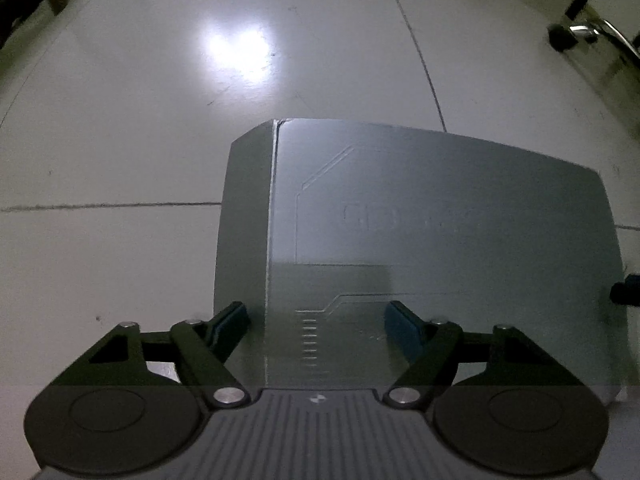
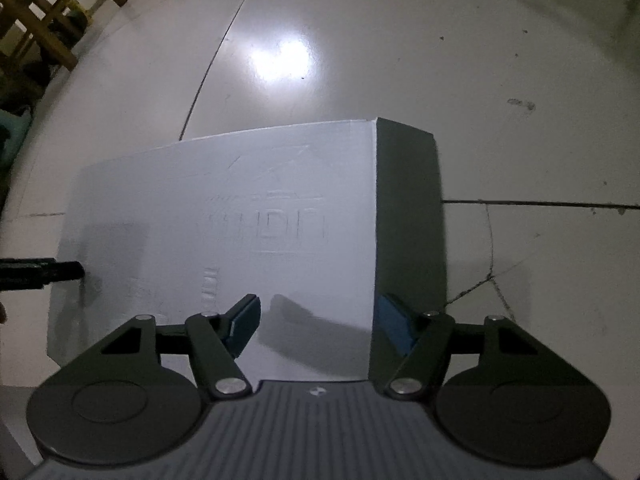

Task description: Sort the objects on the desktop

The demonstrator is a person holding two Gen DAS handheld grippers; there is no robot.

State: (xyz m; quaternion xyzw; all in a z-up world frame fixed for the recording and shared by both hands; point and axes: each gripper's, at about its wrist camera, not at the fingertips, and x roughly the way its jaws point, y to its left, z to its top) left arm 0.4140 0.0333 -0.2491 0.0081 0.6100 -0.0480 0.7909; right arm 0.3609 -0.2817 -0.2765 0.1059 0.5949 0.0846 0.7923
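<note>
A large white box [image 1: 420, 208] with embossed lettering on its lid fills both views; it also shows in the right wrist view [image 2: 224, 220]. My left gripper [image 1: 316, 330] is shut on the box's left edge, one finger on the side wall, one on the lid. My right gripper [image 2: 316, 326] is shut on the box's right edge the same way. The box is held above a tiled floor. The right gripper's tip shows at the left wrist view's right edge [image 1: 626, 292]; the left gripper's tip shows at the right wrist view's left edge [image 2: 44, 272].
A glossy white tiled floor [image 1: 120, 140] with dark grout lines lies below, with a lamp glare. A chair castor and chrome leg [image 1: 576, 34] stand at the far right. Wooden furniture legs [image 2: 52, 20] stand at the far left.
</note>
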